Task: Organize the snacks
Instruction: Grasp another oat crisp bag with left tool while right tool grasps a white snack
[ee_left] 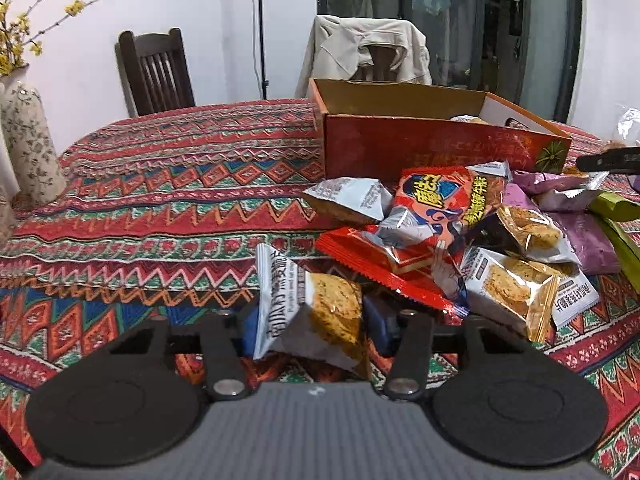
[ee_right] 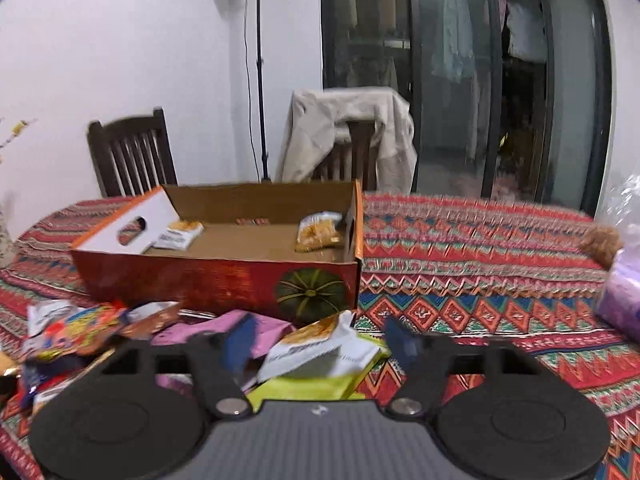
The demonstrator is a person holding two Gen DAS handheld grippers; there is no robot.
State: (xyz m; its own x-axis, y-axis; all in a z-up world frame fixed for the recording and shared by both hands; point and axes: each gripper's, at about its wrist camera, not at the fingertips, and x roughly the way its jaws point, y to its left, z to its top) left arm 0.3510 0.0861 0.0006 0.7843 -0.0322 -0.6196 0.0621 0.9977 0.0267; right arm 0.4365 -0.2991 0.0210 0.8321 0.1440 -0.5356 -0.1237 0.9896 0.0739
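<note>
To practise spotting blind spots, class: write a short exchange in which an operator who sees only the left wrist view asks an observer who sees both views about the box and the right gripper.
Operator: I can't see the floor of the box. Is anything in it?
Observer: Two packets: one by the white flap, the other at the opposite end.
Operator: Is the right gripper busy?
Observer: A white packet lies between its fingers, on top of a green packet. Whether it is gripped is unclear.
</note>
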